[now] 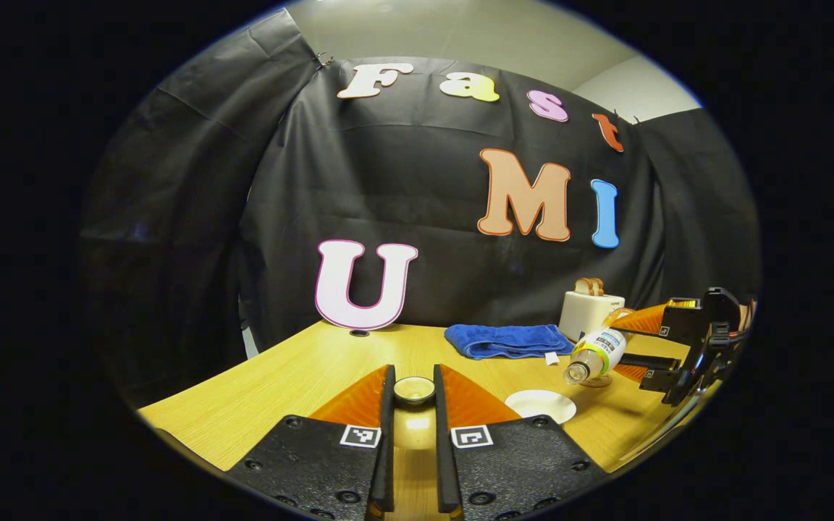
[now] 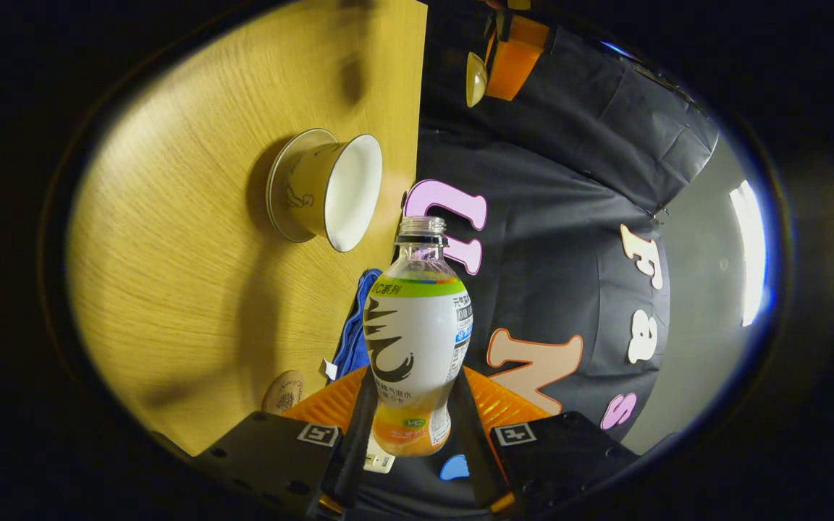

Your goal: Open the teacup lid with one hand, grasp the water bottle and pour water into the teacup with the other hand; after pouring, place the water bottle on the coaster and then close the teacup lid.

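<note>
Water bottle (image 2: 417, 340) clamped between both fingers of the right gripper (image 2: 408, 412), tipped over onto its side so its uncapped mouth aims toward the teacup (image 2: 326, 189) on the wooden table (image 2: 192, 304). The mouth sits near the cup's white open rim but apart from it, so pouring looks about to begin or just under way; no stream of water can be made out.

From the left gripper view, the left gripper (image 1: 414, 394) holds the small round teacup lid (image 1: 414, 390) pinched between its two nearly closed fingers, lifted clear of the cup, presumably so the opening stays free for the water. To its right on the table lies a white saucer-like rim (image 1: 540, 405), probably the cup seen low. A round patterned coaster (image 2: 283, 391) waits on the table near the right gripper for the bottle. Blue towel (image 1: 507, 340) and a white toaster (image 1: 591, 312) sit by the back wall.
</note>
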Motion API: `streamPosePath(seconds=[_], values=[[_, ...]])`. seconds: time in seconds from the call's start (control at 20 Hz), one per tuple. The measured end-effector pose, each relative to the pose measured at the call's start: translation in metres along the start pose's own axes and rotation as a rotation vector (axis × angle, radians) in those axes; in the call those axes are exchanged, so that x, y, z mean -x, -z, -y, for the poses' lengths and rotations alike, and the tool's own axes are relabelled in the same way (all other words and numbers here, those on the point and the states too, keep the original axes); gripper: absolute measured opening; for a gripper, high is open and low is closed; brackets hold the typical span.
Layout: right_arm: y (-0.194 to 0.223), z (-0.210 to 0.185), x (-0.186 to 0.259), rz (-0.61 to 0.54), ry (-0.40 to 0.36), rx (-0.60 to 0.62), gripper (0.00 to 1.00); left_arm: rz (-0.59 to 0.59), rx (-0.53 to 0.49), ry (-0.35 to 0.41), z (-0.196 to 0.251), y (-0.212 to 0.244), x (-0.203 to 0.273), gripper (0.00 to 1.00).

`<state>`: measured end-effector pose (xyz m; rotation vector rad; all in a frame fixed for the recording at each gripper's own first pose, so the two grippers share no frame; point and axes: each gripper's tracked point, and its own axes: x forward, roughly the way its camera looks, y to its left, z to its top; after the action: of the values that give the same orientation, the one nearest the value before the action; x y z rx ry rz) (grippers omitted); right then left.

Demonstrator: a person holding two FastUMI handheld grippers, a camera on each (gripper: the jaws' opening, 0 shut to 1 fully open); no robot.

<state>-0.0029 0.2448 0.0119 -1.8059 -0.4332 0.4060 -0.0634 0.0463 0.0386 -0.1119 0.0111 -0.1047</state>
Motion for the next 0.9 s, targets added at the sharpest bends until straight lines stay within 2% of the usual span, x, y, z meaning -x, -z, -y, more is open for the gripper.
streamPosePath(seconds=[0.9], values=[[-0.003,0.015,-0.006,0.035,-0.007,0.213,0.63,-0.012,0.010,0.013,0.006,0.002,0.001,0.20]])
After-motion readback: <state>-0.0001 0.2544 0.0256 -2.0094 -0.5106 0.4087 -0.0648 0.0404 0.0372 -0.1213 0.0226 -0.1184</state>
